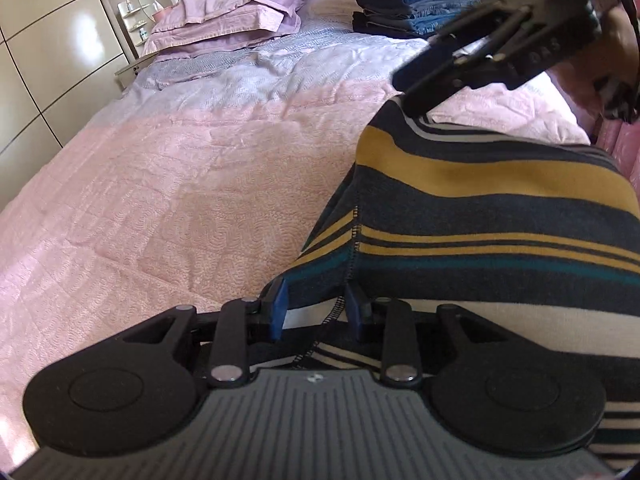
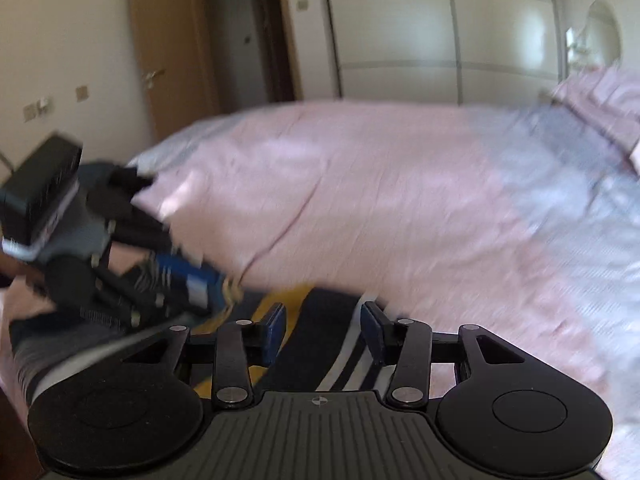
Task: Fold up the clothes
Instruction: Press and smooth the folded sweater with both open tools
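- Left gripper [image 1: 316,300] is pinching the striped garment's [image 1: 480,208] hem over the bed [image 1: 180,200].
- Right gripper [image 2: 323,330] is straddling the garment; motion blur is hiding whether its pads are gripping.

The pink bedspread [image 1: 168,200] lies bare across most of the bed, giving wide free room left of the striped garment [image 1: 480,216]. At the head, lilac pillows [image 1: 240,12] and a stack of folded blue clothes [image 1: 416,0] block the way. The right gripper [image 1: 404,88] hangs over the garment's far edge, crowding that corner. Wardrobe doors [image 2: 440,40] wall the bed's far side.
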A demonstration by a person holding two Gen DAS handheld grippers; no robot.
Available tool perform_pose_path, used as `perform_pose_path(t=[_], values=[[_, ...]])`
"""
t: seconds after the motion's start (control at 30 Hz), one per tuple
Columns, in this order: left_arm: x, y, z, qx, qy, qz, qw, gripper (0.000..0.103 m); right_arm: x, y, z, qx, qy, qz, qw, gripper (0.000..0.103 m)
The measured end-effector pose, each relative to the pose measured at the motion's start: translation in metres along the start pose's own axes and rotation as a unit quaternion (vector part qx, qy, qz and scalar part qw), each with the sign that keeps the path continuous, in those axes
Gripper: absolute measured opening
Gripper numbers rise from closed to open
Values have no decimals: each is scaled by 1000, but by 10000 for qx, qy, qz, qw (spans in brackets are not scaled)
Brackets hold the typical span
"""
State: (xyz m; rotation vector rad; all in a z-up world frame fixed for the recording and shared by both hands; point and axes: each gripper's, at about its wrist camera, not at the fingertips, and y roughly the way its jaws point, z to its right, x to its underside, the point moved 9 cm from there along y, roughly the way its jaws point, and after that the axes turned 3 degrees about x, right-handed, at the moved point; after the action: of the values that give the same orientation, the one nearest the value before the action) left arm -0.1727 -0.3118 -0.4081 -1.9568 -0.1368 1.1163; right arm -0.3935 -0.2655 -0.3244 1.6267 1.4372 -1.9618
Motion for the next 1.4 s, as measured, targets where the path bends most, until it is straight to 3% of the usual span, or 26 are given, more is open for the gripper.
perform_pose_path(t=[0.07, 0.17, 0.27, 0.37, 0.47, 0.63, 0.7, 0.77, 0.87, 0.93, 1.03, 1.17, 1.23, 1.27, 1.33, 1.4], values=[[-1, 3, 1, -38, 33, 3, 10000, 29, -4, 7, -3, 102, -234, -62, 9997, 43], [2, 2, -3, -97, -88, -22, 9999, 29, 18, 50, 0, 265, -633, -698, 9952, 38], [-2, -7, -9, -76, -266, -40, 9996, 29, 26, 67, 23, -45, 171, -738, 9971, 37], [-14, -25, -13, -65, -505, 109, 9986, 28, 20, 54, 37, -357, 764, -726, 9938, 37], [-27, -31, -6, 25, -601, 254, 9979, 28, 5, 20, 42, -375, 1290, -377, 9902, 37], [-25, 1, 14, -62, -228, -83, 9997, 28, -4, -40, -18, -605, 947, 115, 9936, 37], [-17, 12, 12, -166, -266, -114, 9994, 26, 17, -46, -54, -705, 480, -36, 9964, 37], [-14, 17, 12, -124, -324, -96, 9994, 26, 59, -35, -77, -555, -7, -526, 9971, 37], [-16, 12, 16, -229, -122, -173, 9995, 26, 87, -37, -77, -553, 110, -375, 9977, 37], [-17, 7, 15, -291, -43, -247, 9993, 26, 81, -45, -72, -615, 376, -384, 9967, 37], [-24, -27, 7, -268, -416, -73, 9987, 24, 69, -68, -65, -392, 405, -260, 9981, 37], [-14, -78, 39, 513, -689, 194, 9961, 24, 96, -75, -58, -303, 446, -471, 9974, 37], [6, -82, 69, 790, -570, -74, 9952, 25, 104, -73, -57, -356, 604, -464, 9965, 38], [20, -77, 82, 693, -369, -253, 9966, 19, 105, -73, -56, -360, 630, -460, 9963, 38], [36, -73, 93, 412, -216, -212, 9987, 19, 102, -73, -59, -355, 584, -511, 9964, 38], [39, -74, 89, 395, -527, -154, 9977, 19, 93, -75, -62, -386, 422, -606, 9965, 39]])
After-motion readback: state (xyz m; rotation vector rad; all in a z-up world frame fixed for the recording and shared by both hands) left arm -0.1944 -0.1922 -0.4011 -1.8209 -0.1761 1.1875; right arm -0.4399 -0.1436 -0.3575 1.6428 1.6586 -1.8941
